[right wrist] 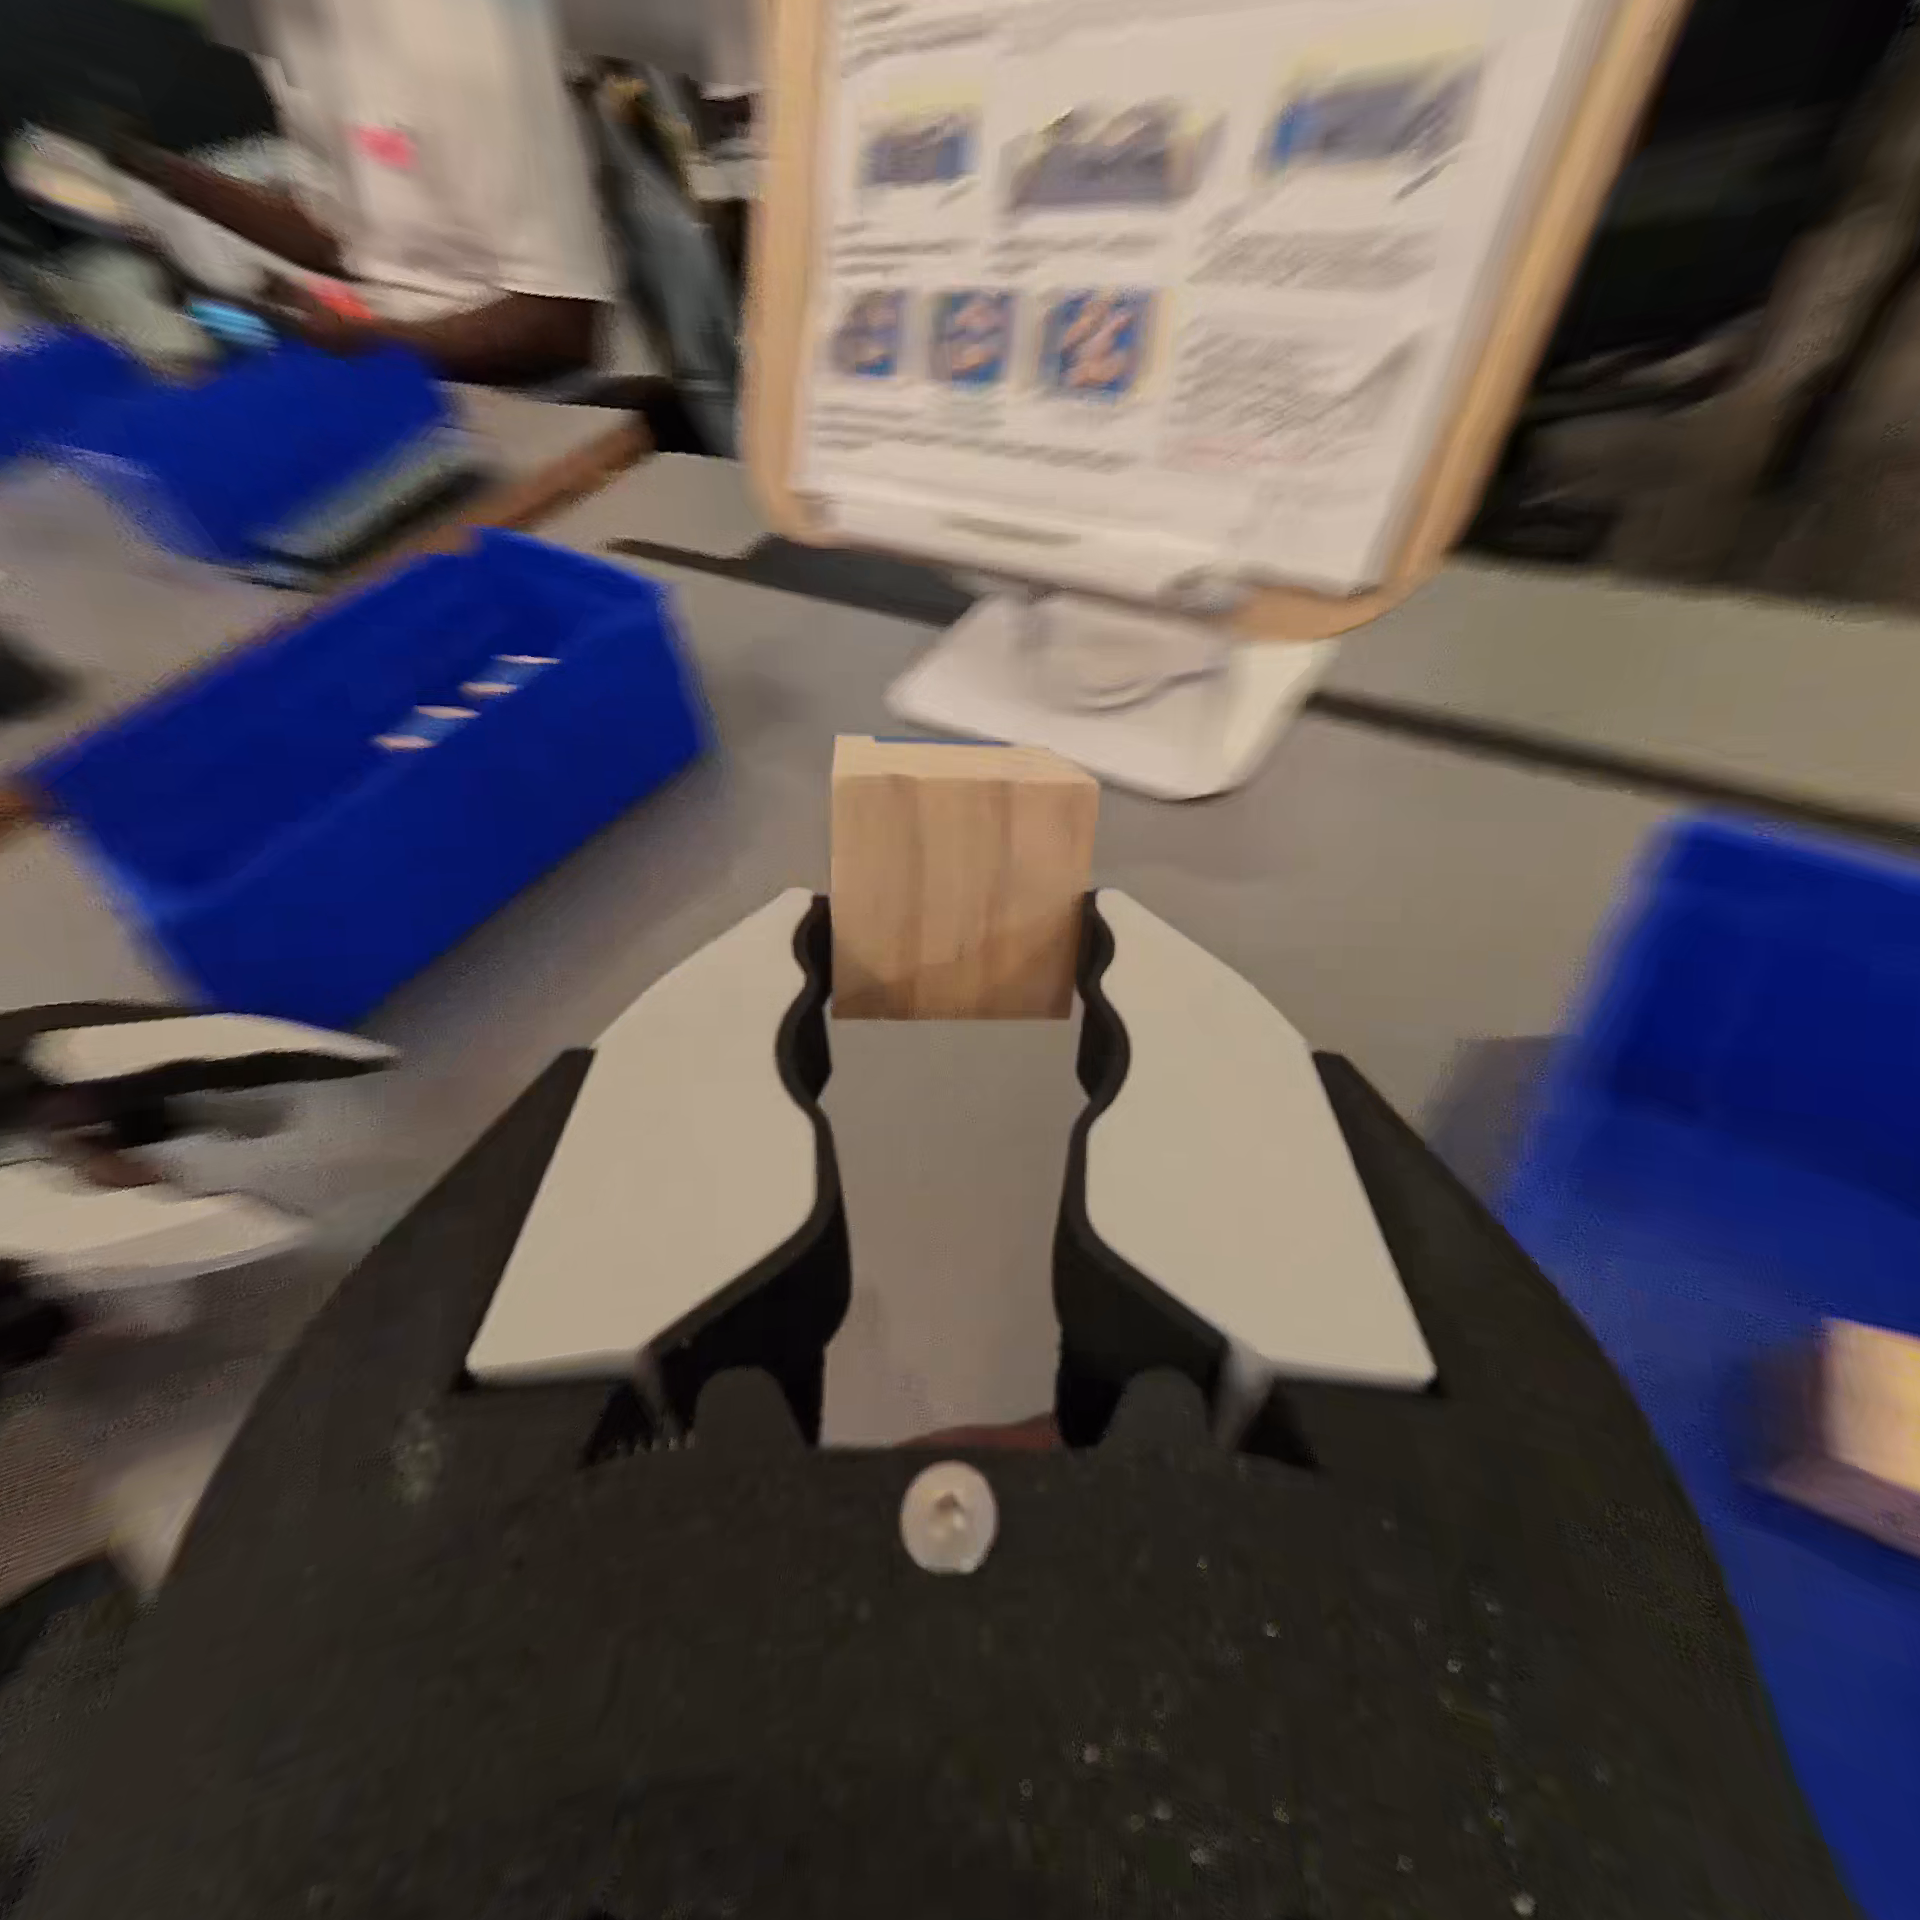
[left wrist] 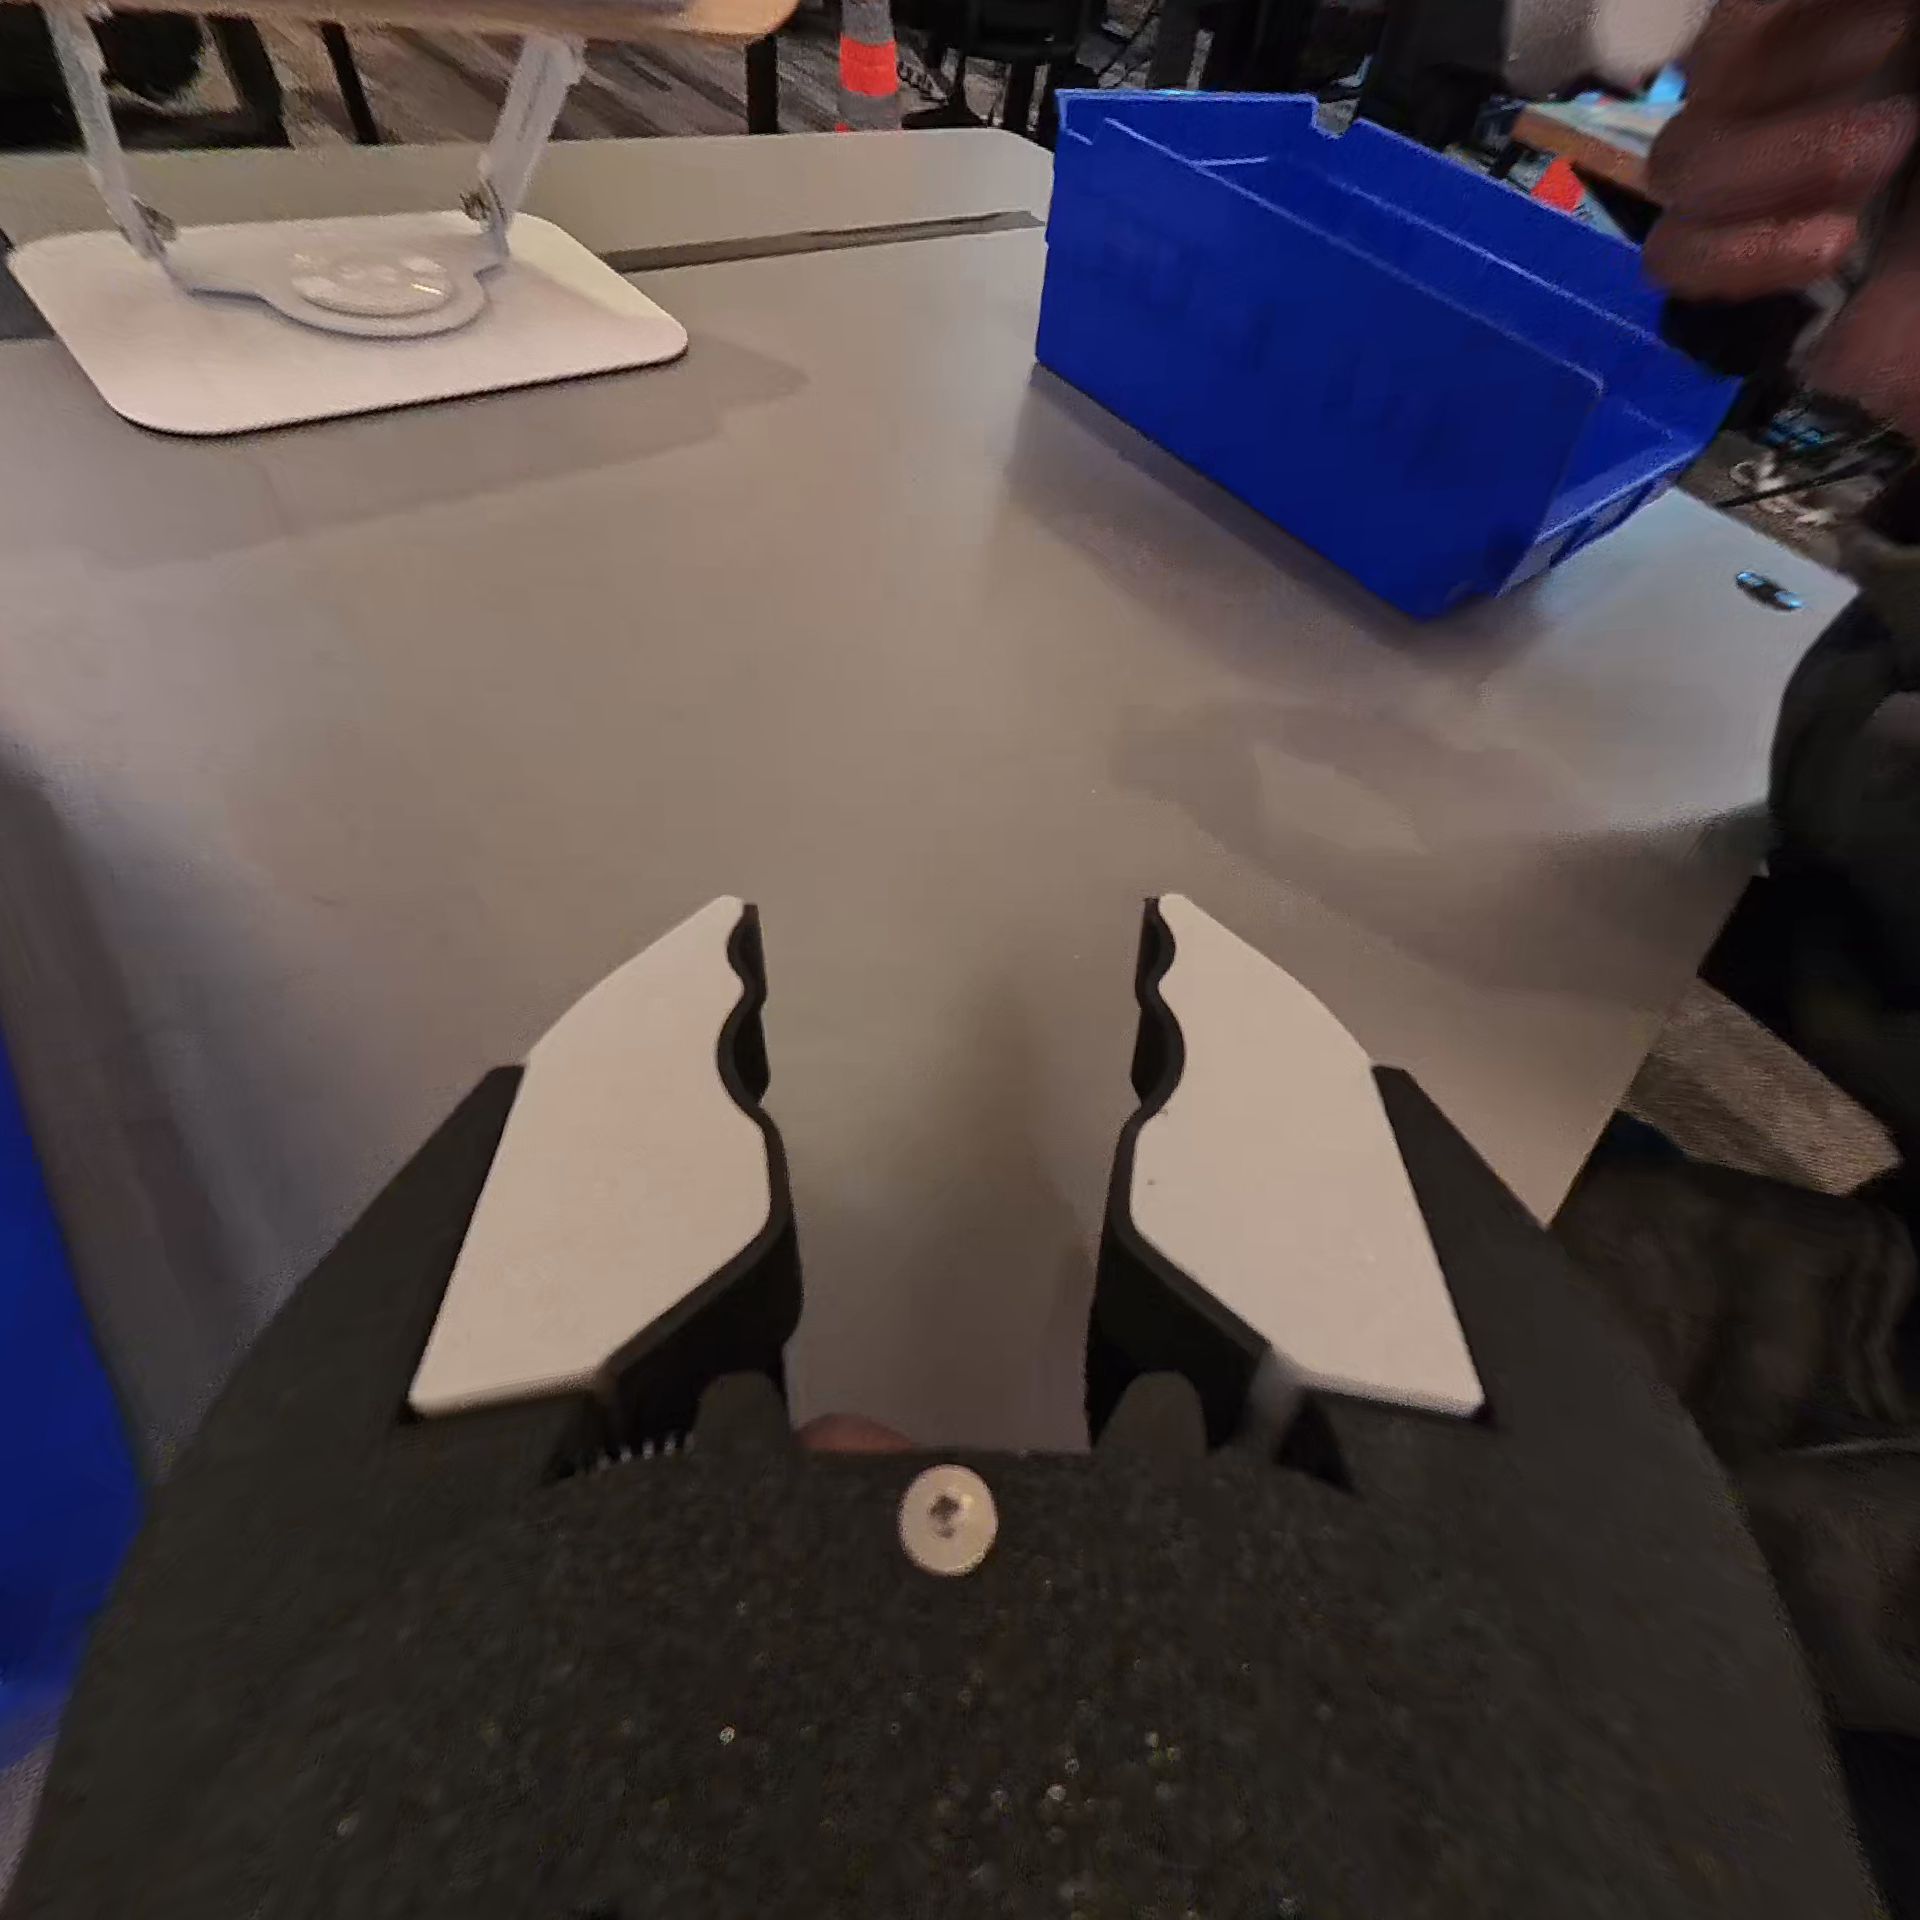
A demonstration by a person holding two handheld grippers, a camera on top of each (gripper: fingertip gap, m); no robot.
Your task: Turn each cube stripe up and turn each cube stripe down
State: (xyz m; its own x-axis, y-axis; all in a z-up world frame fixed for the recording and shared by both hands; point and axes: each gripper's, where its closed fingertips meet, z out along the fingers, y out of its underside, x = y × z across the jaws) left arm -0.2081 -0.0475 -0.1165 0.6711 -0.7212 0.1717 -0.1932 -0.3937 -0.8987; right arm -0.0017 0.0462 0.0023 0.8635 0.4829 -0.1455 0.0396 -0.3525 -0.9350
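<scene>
Right wrist view: the wooden cube (right wrist: 961, 883) sits clamped between the tips of the right gripper (right wrist: 961, 951), held clear above the grey table (right wrist: 1351, 914), with a blue edge showing at its top face. Judged step: carrying one cube for placement, stripe up. A blue bin (right wrist: 343, 821) holding more pieces lies to the left, a second blue bin (right wrist: 1745, 1091) to the right. The left gripper (left wrist: 951, 935) hangs empty, jaws wide apart, over bare table. The next move calls for lowering the cube level before release.

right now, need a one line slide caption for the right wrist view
Right claw clamps a wooden cube, blue stripe on top, above the grey table between blue bins.
</scene>
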